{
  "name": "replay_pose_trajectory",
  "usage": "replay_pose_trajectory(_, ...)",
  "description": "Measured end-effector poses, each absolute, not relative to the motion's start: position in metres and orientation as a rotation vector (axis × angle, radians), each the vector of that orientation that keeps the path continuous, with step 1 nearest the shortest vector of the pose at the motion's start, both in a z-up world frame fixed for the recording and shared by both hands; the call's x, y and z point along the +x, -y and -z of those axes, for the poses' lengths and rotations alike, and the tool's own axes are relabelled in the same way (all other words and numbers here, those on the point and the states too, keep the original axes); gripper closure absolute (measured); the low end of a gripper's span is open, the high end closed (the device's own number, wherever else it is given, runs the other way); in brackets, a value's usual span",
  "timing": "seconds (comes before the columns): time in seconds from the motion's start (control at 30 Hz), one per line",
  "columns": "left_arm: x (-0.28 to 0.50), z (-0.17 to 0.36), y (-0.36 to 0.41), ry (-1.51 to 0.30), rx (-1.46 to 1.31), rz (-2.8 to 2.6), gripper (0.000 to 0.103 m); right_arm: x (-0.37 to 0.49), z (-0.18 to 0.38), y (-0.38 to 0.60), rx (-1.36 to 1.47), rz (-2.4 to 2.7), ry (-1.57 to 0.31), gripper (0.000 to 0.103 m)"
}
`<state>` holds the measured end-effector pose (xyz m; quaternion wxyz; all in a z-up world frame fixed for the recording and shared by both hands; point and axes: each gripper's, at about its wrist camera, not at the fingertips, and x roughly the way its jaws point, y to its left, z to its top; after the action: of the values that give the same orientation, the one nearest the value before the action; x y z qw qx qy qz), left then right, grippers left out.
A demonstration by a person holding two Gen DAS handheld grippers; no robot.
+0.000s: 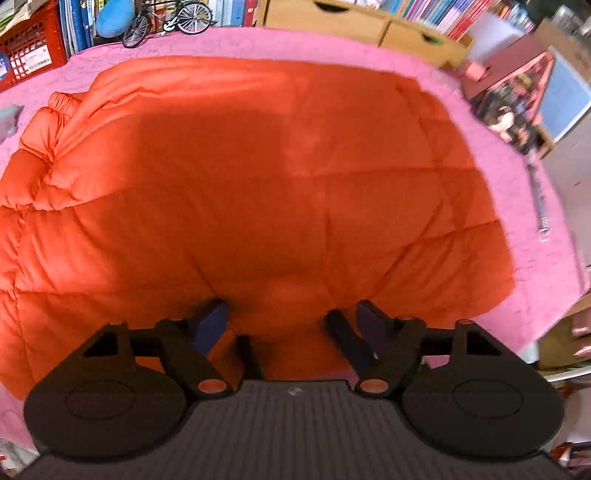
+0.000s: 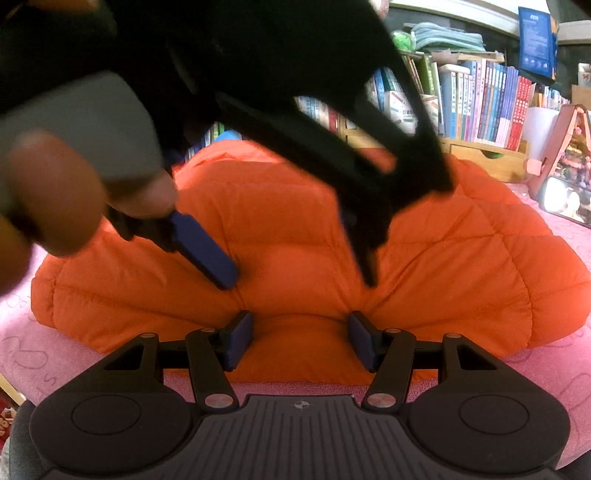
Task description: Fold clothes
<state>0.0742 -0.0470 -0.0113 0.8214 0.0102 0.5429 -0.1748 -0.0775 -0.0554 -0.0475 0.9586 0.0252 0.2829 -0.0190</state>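
An orange quilted puffer jacket (image 1: pixel 240 177) lies folded on the pink cloth; it also fills the right wrist view (image 2: pixel 443 266). My left gripper (image 1: pixel 291 314) is open, its blue-padded fingers pressed down into the jacket's near edge, with a bulge of padding between them. In the right wrist view the left gripper (image 2: pixel 299 280) comes in from above with its fingers spread on the jacket. My right gripper (image 2: pixel 301 332) is open just below it, its fingers set against the jacket's near edge with a puffed fold between them. Neither closes on the fabric.
The pink cloth (image 1: pixel 535 206) covers the table. Books, wooden drawers (image 1: pixel 369 22), a red crate (image 1: pixel 29 51) and a model bicycle (image 1: pixel 166 22) line the back. A dollhouse box (image 2: pixel 569 162) stands at the right. A pen-like stick (image 1: pixel 541 206) lies on the cloth.
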Motion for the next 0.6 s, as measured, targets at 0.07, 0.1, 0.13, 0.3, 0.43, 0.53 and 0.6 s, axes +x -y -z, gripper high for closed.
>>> replay_pose_trajectory(0.07,0.077,0.015,0.049,-1.157,0.039,0.351,0.036,-0.078,0.048,0.056,0.052,0.034,-0.572,0.045)
replay_pose_trajectory(0.1,0.078,0.016,0.049,-1.161,0.038,0.349,0.036,-0.078,0.049,0.057,0.054,0.031,-0.57,0.045)
replay_pose_trajectory(0.13,0.08,0.018,0.048,-1.165,0.036,0.347,0.036,-0.078,0.049,0.058,0.057,0.029,-0.57,0.045)
replay_pose_trajectory(0.3,0.091,0.024,0.048,-1.201,0.031,0.344,0.036,-0.079,0.05,0.056,0.049,0.026,-0.57,0.044)
replay_pose_trajectory(0.43,0.108,0.028,0.047,-1.268,0.008,0.345,0.035,-0.08,0.052,0.055,0.047,0.023,-0.57,0.044)
replay_pose_trajectory(0.53,0.109,0.024,0.047,-1.274,0.015,0.342,0.041,-0.08,0.052,0.057,0.054,0.019,-0.571,0.044)
replay_pose_trajectory(0.6,0.102,0.02,0.05,-1.241,0.059,0.354,0.044,-0.079,0.052,0.058,0.057,0.017,-0.569,0.044)
